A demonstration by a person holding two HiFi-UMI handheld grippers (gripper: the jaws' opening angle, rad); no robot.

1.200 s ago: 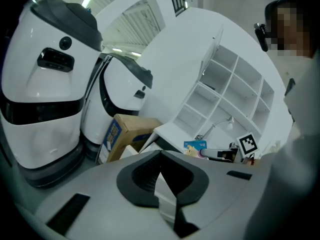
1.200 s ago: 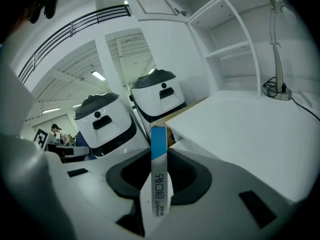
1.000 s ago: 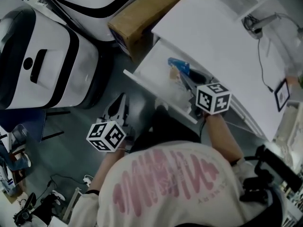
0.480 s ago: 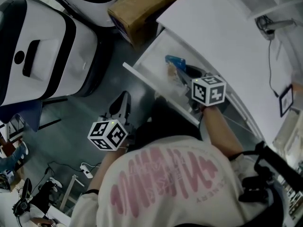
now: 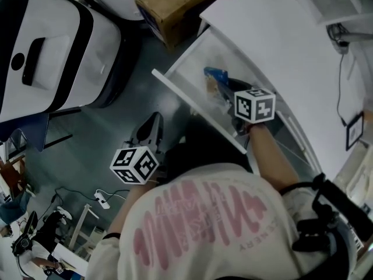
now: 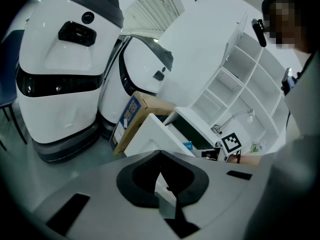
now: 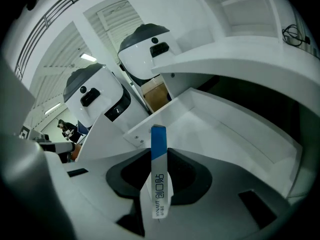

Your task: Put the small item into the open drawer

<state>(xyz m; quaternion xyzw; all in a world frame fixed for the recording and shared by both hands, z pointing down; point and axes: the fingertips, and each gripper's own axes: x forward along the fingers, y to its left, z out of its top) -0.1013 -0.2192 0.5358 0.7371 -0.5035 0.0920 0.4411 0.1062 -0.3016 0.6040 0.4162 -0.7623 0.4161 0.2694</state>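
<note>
Poised at the open drawer [image 7: 220, 134] with a plaster strip [image 7: 158, 140] clamped in the right tool [image 7: 160, 155], release inside likely next; left tool [image 6: 160, 156] closed, empty.

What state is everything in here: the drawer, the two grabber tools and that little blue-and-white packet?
Drawer, pulled open.
Plaster packet, upright, clamped between jaws over the drawer, not yet let go.
Right gripper, shut on the plaster packet.
Left gripper, shut, nothing between its jaws, outside the drawer.
</note>
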